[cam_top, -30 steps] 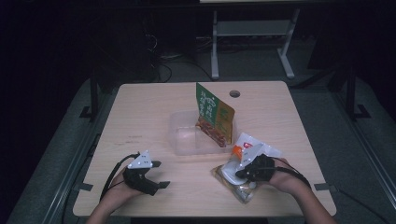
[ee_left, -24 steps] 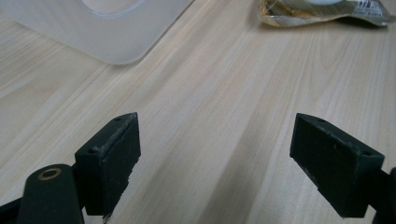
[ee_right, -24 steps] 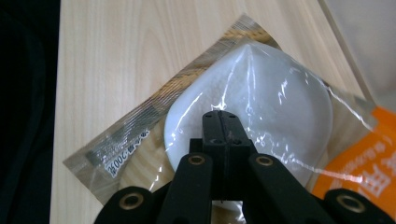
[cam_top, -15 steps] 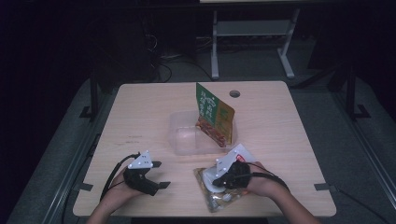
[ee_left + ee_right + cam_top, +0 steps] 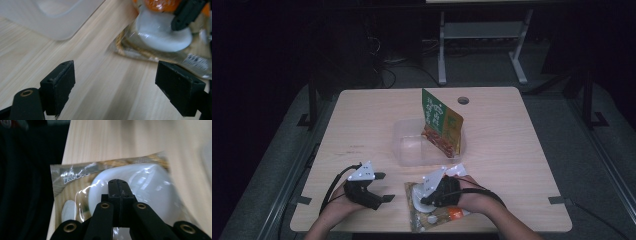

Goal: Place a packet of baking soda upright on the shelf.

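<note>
Right gripper (image 5: pixel 424 197) lay low over the clear food packet (image 5: pixel 432 215), jaws pinched together on its film. Left gripper (image 5: pixel 379 187) rested on the table (image 5: pixel 512 150), jaws wide and empty, plastic tub (image 5: pixel 412 147) just beyond

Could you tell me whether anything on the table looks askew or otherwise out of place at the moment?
Two things stand out. The green snack bag stands tilted, propped in the clear plastic container rather than lying inside. The clear food packet lies crooked at the table's near edge, with the shut right gripper on top of it. I see nothing spilled or damaged.
</note>
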A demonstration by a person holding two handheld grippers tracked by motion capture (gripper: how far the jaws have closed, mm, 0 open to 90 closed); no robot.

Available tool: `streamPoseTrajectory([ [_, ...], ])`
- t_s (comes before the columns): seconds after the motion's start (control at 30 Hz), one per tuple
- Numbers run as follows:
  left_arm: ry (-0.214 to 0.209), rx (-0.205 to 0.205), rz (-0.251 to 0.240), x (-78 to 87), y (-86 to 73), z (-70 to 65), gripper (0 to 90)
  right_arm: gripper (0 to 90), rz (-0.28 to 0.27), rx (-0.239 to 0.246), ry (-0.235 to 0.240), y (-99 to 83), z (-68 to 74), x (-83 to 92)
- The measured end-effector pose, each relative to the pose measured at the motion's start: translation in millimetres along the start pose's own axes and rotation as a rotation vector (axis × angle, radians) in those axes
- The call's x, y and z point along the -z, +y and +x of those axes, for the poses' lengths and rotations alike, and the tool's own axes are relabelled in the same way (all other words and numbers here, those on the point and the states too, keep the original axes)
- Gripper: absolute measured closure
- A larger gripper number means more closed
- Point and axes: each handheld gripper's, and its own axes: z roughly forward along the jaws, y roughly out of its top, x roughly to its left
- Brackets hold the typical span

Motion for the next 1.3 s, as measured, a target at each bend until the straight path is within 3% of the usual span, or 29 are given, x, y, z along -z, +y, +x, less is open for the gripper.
streamPoseTrajectory([
  [0.03,-0.022,-0.002,-0.014,-1.3,3.9,-1.4,16.7,90.0,-0.047,-0.053,-0.025,-5.9,-4.3,13.6],
  [0.07,-0.028,-0.005,-0.019,-2.8,6.1,-2.2,16.8,89.6,-0.065,-0.077,-0.048,-10.2,-6.4,20.6],
  [0.23,-0.078,-0.024,-0.014,-16.6,19.8,-8.2,18.0,69.2,-0.099,-0.238,-0.146,-39.5,-10.9,52.0],
  [0.27,-0.078,-0.024,-0.014,-16.6,19.8,-8.2,18.2,69.2,-0.099,-0.238,-0.146,-39.5,-10.9,52.0],
  [0.3,-0.09,-0.031,-0.011,-20.1,23.3,-9.4,18.9,63.4,-0.119,-0.312,-0.178,-50.6,-10.2,64.1],
  [0.47,-0.15,-0.085,0.006,-47.3,46.6,-17.1,21.5,49.9,-0.157,-0.434,-0.27,-76.8,-1.7,85.6],
  [0.6,-0.2,-0.107,0.034,-71.1,60.1,-18.6,23.1,43.9,-0.169,-0.463,-0.318,-94.1,5.1,96.3],
  [0.7,-0.217,-0.107,0.058,-83.3,64.9,-18.1,23.5,43.0,-0.174,-0.474,-0.325,-99.1,5.4,99.5],
  [0.73,-0.241,-0.104,0.079,-94.3,68.5,-17.4,24.4,41.9,-0.182,-0.484,-0.334,-100.4,3.0,100.3],
  [0.77,-0.241,-0.104,0.079,-94.3,68.5,-17.4,26.4,41.9,-0.182,-0.484,-0.334,-100.4,3.0,100.3],
  [0.83,-0.28,-0.115,0.11,-106.7,70.7,-17.6,28.7,40.8,-0.177,-0.478,-0.33,-99.7,1.6,97.8],
  [1.1,-0.35,-0.087,0.136,-110.2,66.7,-18.7,45.1,39.8,-0.174,-0.467,-0.332,-100.0,-0.3,96.3],
  [1.2,-0.36,-0.095,0.133,-109.5,66.0,-19.7,52.8,39.8,-0.176,-0.462,-0.338,-99.6,-0.1,96.0],
  [1.3,-0.341,-0.111,0.132,-108.4,66.2,-21.9,62.9,39.7,-0.179,-0.46,-0.342,-99.1,0.5,96.3],
])
